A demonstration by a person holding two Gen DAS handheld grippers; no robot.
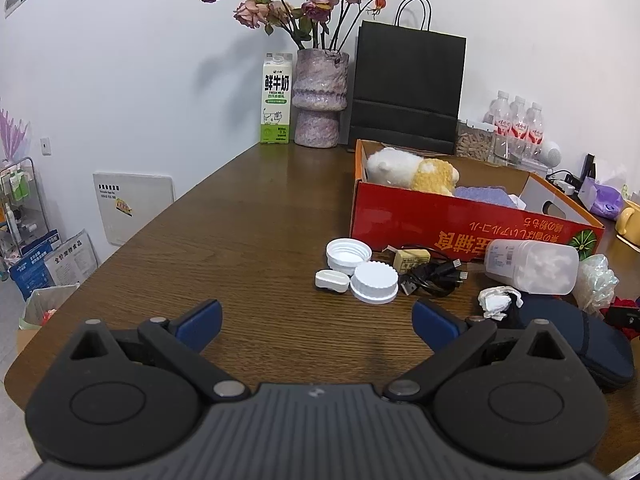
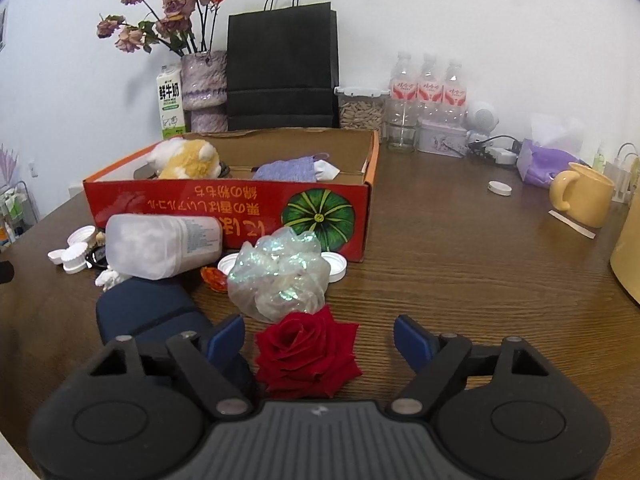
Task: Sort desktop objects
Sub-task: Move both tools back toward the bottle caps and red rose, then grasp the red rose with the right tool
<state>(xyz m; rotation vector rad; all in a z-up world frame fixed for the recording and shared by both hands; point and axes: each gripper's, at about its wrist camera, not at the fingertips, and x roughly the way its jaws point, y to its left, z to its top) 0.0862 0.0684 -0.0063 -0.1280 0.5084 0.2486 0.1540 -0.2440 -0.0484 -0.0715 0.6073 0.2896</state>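
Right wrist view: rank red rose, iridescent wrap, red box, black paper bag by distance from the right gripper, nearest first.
1. red rose, between the open fingers of the right gripper.
2. iridescent wrap, just beyond it.
3. red box, mid-table, left of centre.
4. black paper bag, against the wall.

Home room, wooden table [image 1: 248, 216], dried roses in vase [image 1: 319, 98], milk carton [image 1: 275, 98]
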